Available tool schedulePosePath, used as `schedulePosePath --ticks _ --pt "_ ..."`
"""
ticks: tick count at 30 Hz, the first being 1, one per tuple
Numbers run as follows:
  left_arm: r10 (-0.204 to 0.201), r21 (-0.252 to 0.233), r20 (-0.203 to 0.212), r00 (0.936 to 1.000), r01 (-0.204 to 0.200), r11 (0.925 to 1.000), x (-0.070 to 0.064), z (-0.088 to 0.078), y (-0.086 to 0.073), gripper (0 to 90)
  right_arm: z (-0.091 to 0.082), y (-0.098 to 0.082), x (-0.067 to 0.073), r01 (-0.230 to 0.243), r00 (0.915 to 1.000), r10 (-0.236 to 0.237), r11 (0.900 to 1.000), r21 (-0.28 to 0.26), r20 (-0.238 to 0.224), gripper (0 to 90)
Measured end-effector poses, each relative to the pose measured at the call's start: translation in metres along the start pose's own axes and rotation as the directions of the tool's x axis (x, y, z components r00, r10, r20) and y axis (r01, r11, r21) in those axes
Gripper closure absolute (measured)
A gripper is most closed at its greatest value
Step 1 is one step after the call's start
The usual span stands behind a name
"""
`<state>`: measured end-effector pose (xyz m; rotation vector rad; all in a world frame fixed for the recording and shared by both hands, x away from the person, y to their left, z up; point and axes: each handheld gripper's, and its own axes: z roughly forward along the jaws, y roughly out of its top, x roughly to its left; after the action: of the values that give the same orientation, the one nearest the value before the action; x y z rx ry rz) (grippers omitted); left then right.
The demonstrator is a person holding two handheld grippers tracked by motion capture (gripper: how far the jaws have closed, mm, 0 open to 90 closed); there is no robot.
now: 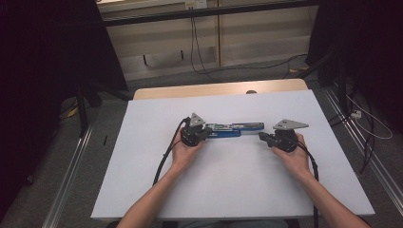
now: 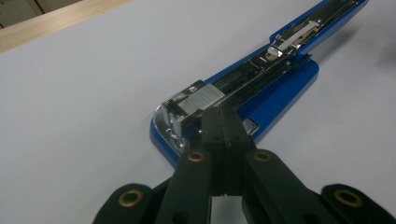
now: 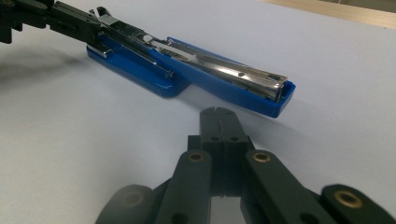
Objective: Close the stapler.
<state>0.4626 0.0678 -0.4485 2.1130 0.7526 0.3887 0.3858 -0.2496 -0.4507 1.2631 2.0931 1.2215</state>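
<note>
A blue stapler (image 1: 233,129) lies swung open flat on the white table (image 1: 228,185), its metal magazine facing up. My left gripper (image 1: 207,131) is shut, its tips resting at the stapler's left end. In the left gripper view the closed jaws (image 2: 223,114) sit right behind a block of staples (image 2: 203,95) in the magazine of the stapler (image 2: 280,88), with nothing between them. My right gripper (image 1: 261,136) is shut and stands just short of the stapler's right end. In the right gripper view its tips (image 3: 218,114) are slightly apart from the blue arm (image 3: 233,86), and the left gripper (image 3: 88,21) touches the far end.
A wooden strip (image 1: 218,89) runs along the table's far edge. Cables (image 1: 197,52) hang and trail on the floor behind it, and more cables (image 1: 366,123) lie to the right. Dark curtains stand on both sides. Bare white tabletop surrounds the stapler.
</note>
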Motion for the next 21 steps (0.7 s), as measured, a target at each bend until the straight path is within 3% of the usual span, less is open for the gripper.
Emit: schedulePosePath --ticks 11,14,21 --pt "-0.022 -0.009 0.019 0.9996 0.023 0.9997 0.003 0.001 -0.001 90.0 0.007 0.002 -0.005 0.0 1.0 -0.001 0.999 0.036 0.008 90.0" --pt "-0.03 -0.011 0.024 0.9993 0.03 0.9995 0.003 0.001 -0.001 90.0 0.01 0.004 -0.004 0.003 0.9999 -0.003 0.998 0.058 -0.01 90.0" --pt "-0.03 -0.009 0.025 0.9992 0.03 0.9995 0.004 0.001 -0.001 90.0 0.013 0.006 -0.004 0.023 0.9996 -0.025 0.994 0.111 0.015 90.0"
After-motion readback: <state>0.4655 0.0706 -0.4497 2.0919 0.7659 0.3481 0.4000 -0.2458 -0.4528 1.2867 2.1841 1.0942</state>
